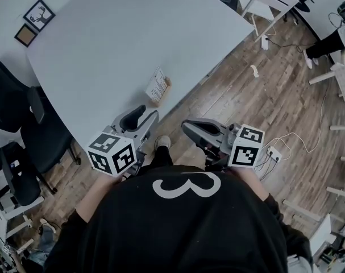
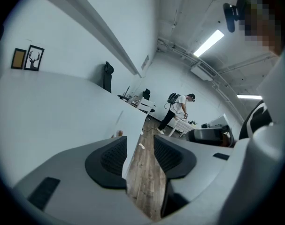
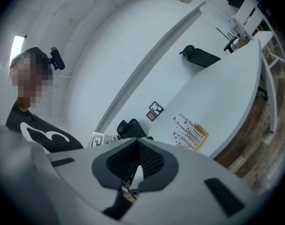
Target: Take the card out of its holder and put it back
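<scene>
Site: we stand at the near edge of a pale table (image 1: 104, 50), and both grippers are held short of it, in front of the body.

Task thing: the card (image 1: 157, 84) stands in its holder (image 1: 164, 90) close to the table's near edge. It is near both grippers and touched by neither.

Left gripper (image 1: 146, 116): its jaws are spread wide with nothing between them. In its own view we see only floor and the table edge through the gap (image 2: 140, 144).

Right gripper (image 1: 187, 127): its jaw tips are pressed together on nothing (image 3: 133, 144).

Step in hand, our reading: with the card seated and the left jaws spread, this looks like a reach for the card. We cannot rule out that the cycle is already done.

Doing it well:
- We would bring the spread jaws over the card's top edge and square to its face.
- We would pinch the upper margin only and draw along the slot's line, not sideways.

Holder control: the wooden block looks light and may lift with the card. The closed right tips could press on its base.

Risk: the holder sits near the edge, so a push could slide it off.

Containers: the holder is the only one we note. It is a small wooden slotted block (image 3: 203, 136).

Contents: it holds one printed card (image 3: 188, 132), upright or nearly so. The print is too small to read.
</scene>
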